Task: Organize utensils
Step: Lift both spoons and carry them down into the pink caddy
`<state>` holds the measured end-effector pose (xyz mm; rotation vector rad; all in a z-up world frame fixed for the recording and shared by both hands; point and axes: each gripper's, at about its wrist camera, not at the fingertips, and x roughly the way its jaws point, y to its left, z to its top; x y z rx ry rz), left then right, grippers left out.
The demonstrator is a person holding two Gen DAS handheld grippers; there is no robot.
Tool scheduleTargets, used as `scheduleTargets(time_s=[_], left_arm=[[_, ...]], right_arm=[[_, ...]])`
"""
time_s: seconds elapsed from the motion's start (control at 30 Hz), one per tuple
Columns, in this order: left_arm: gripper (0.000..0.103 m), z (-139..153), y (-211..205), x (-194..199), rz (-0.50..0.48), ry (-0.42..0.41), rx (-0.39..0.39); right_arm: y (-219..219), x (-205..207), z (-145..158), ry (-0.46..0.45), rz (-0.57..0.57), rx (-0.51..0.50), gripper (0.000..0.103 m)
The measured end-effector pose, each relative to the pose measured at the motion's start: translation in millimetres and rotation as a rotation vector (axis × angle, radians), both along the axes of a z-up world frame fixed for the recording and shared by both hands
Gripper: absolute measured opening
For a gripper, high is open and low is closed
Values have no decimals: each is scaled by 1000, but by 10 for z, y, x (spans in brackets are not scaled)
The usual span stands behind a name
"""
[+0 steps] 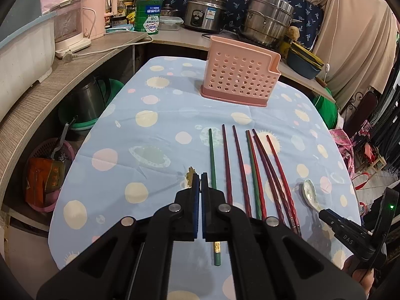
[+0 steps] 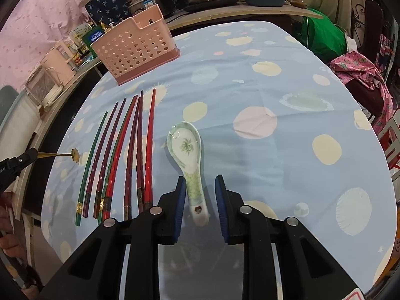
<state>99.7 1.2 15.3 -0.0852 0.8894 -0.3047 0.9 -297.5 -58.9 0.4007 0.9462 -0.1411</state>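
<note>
Left wrist view: left gripper (image 1: 200, 175), jaws pressed together on a thin gold utensil; its flower-shaped gold end (image 1: 190, 171) shows just past the left blue pad. From the right wrist view the same gold utensil (image 2: 58, 154) is seen as a slim stem sticking out of the left gripper (image 2: 30, 154), held above the cloth to the left of the chopsticks.

Right wrist view: right gripper (image 2: 199, 178), jaws spread apart, holding nothing. The handle of the ceramic spoon (image 2: 188, 160) lies between its blue pads (image 2: 180, 195); whether a pad touches the handle cannot be told. The spoon is white with a green pattern, bowl facing up and pointing to the far side, and rests flat on the tablecloth (image 2: 262, 165).

Chopsticks (image 2: 125, 155): a row of green, dark red and bright red sticks, lying flat left of the spoon, tips toward the far side; some overlap. One green chopstick (image 1: 213, 170) lies apart at the left end, passing under the left gripper.

Pink holder (image 1: 237, 75): perforated plastic caddy, upright, at the far side of the table, well apart from the chopsticks.

Surroundings: pale blue tablecloth with coloured spots; steel pots (image 1: 267, 22) and a rice cooker (image 1: 206, 12) on the counter behind.
</note>
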Motion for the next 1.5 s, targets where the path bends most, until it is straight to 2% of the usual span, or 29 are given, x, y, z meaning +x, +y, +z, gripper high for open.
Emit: scheduleTargets(time_s=[0.1, 0.3, 0.53, 0.7, 0.83, 1.03, 1.27, 1.37, 1.5], left_arm=[[1, 8, 4, -12, -2, -1, 0], [1, 40, 9, -24, -2, -7, -4], [1, 284, 46, -9, -4, -52, -32], [1, 489, 69, 153, -3, -69, -67], [1, 652, 23, 322, -12, -78, -63], [1, 1100, -172, 742, -34, -145, -52], [1, 1641, -427, 1352, -66, -191, -107], [1, 1772, -512, 1613, -63, -199, -117], [1, 1740, -614, 1908, -59, -189, -113]], right_arm=[[15, -2, -23, 7, 12, 12, 11], [62, -54, 72, -10, 16, -14, 10], [17, -37, 494, -96, -4, -85, 7], [-1, 86, 663, -137, 0, -121, 7], [8, 245, 871, -185, 18, -144, 7], [-59, 769, 1338, -293, 36, -163, 7], [-58, 1573, 1852, -397, 50, -196, 7], [-71, 1906, 1951, -409, 49, -210, 7], [-171, 2309, 1963, -401, 44, -177, 7]])
